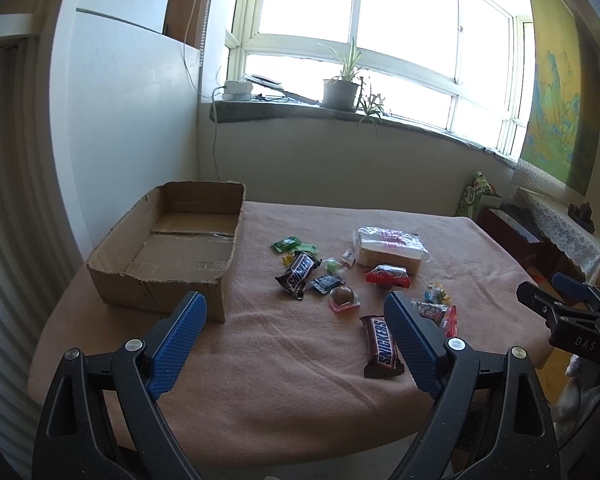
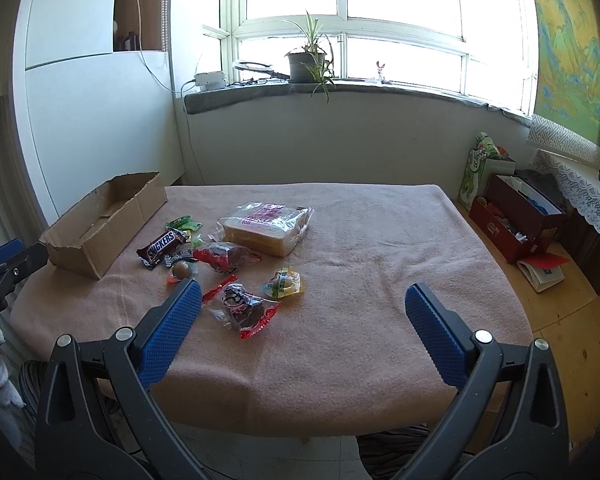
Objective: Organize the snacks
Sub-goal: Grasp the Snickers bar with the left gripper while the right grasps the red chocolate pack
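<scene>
Scattered wrapped snacks (image 2: 236, 264) lay beside an open cardboard box (image 1: 172, 248) on my pink-blanketed tabletop (image 2: 380, 280) beneath a bright window (image 2: 380, 20); both my jaws gaped wide, holding nothing.

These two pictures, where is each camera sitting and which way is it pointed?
Left wrist: on the left gripper, looking forward over the pink-blanketed table at the open brown cardboard box; its blue-padded fingers show, spread.
Right wrist: on the right gripper, further right, facing the same table; its own spread fingers show.
Shared: box, clear-bagged sliced bread, window.
</scene>
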`<state>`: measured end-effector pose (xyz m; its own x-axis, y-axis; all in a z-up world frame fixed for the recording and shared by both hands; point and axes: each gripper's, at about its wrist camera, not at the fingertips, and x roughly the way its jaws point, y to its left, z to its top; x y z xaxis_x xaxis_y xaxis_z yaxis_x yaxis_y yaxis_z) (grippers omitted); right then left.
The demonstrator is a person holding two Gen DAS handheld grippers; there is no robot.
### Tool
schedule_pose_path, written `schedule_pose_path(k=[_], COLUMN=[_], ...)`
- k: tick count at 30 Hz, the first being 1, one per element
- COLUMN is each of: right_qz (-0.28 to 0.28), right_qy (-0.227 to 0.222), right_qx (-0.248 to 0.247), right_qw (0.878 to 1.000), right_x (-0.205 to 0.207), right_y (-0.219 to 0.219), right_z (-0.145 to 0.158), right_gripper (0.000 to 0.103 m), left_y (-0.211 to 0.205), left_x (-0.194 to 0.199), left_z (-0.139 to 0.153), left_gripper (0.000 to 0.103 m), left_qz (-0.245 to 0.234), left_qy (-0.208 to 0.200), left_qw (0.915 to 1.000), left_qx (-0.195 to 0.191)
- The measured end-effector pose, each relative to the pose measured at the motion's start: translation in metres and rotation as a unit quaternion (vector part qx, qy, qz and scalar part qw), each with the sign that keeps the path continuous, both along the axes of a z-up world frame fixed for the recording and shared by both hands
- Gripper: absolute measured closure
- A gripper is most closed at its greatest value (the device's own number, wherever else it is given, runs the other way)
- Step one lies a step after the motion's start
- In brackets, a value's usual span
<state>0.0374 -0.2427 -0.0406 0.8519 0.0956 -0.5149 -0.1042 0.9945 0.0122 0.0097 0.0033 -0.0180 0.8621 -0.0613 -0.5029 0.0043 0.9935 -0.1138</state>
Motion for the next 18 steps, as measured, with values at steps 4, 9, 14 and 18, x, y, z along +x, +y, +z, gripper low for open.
schedule_pose_path(k=[4,9,14,18], right_qz=[0.013,0.037,0.068,0.116], right_qy=[0.026,0.054,0.083,0.102], right_qx=[0.002,0.003,0.016,0.022], right_qw=[1.0,0.998,0.994,0.988], right_x=[0.009,0.02,0.033,0.046], right_y=[-0.004,-0.004,-0.001,0.01], right_z=[-0.013,-0.026,-0.036,-0.042], right_gripper=[0.011,0.021,0.034,0.044], left_y=[0.0,-0.005,-0.014,-0.024], left_x=[0.008,0.014,0.023,0.032], left_z=[-0.014,-0.025,-0.033,-0.043], left_gripper=[0.022,0.03,0.038,0.047], left_qz=[-0.014,-0.028,-0.049,-0.071], left_qy=[0.025,0.042,0.059,0.076], left_qw=[0.9995,0.9985,0.9965,0.9933], left_qx=[-0.014,-0.021,-0.033,-0.05])
